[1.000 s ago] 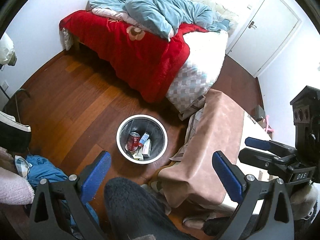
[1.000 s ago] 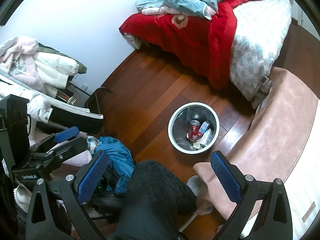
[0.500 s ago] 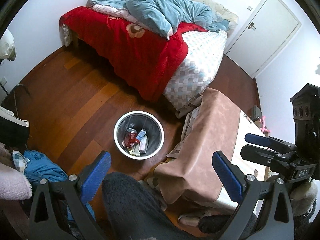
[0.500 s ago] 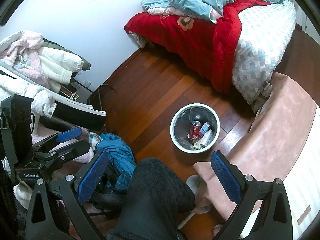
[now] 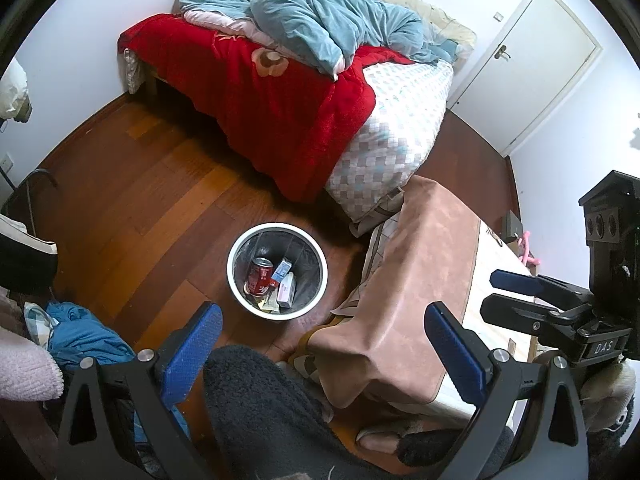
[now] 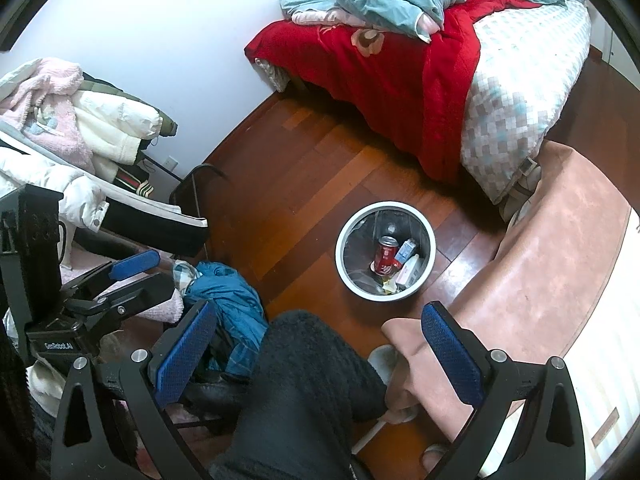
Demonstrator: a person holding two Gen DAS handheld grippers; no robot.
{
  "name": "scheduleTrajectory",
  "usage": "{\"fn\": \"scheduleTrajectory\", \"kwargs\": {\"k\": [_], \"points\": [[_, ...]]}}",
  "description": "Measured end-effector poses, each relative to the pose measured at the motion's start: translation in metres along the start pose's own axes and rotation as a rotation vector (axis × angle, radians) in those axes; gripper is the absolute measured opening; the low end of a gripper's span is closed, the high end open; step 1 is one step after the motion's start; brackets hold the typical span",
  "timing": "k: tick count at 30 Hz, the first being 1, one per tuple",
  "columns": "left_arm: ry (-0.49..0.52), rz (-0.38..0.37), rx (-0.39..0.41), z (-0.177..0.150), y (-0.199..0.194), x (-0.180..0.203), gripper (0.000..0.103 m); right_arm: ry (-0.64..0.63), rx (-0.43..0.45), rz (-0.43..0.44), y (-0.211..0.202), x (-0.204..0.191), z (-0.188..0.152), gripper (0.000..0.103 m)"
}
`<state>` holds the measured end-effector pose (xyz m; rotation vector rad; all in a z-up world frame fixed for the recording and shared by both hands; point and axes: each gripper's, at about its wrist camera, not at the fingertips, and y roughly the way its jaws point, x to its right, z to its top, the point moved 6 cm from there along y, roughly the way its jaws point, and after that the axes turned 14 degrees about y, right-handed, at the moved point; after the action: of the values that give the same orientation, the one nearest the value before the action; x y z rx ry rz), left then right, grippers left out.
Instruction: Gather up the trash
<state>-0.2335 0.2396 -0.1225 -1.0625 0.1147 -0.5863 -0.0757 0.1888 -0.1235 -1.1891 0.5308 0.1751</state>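
Both grippers — left gripper (image 5: 322, 350) | right gripper (image 6: 320, 348) — spread, empty | bin (image 5: 240, 240) holds can (image 5: 260, 276)

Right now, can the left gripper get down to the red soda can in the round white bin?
Probably yes: the left gripper is open and empty, and the red soda can lies exposed in the uncovered round white bin.

Left claw (image 5: 322, 346) spread wide, right claw (image 6: 316, 340) spread wide, both empty
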Motion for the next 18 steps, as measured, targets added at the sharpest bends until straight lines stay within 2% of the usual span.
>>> {"fn": "scheduleTrajectory", "kwargs": {"k": [18], "points": [[0.008, -0.022, -0.004, -0.0025, -0.0004, 0.0000, 0.103, -0.006, -0.014, 0.005, 0.0036, -0.0038, -0.0064, 0.103]]}}
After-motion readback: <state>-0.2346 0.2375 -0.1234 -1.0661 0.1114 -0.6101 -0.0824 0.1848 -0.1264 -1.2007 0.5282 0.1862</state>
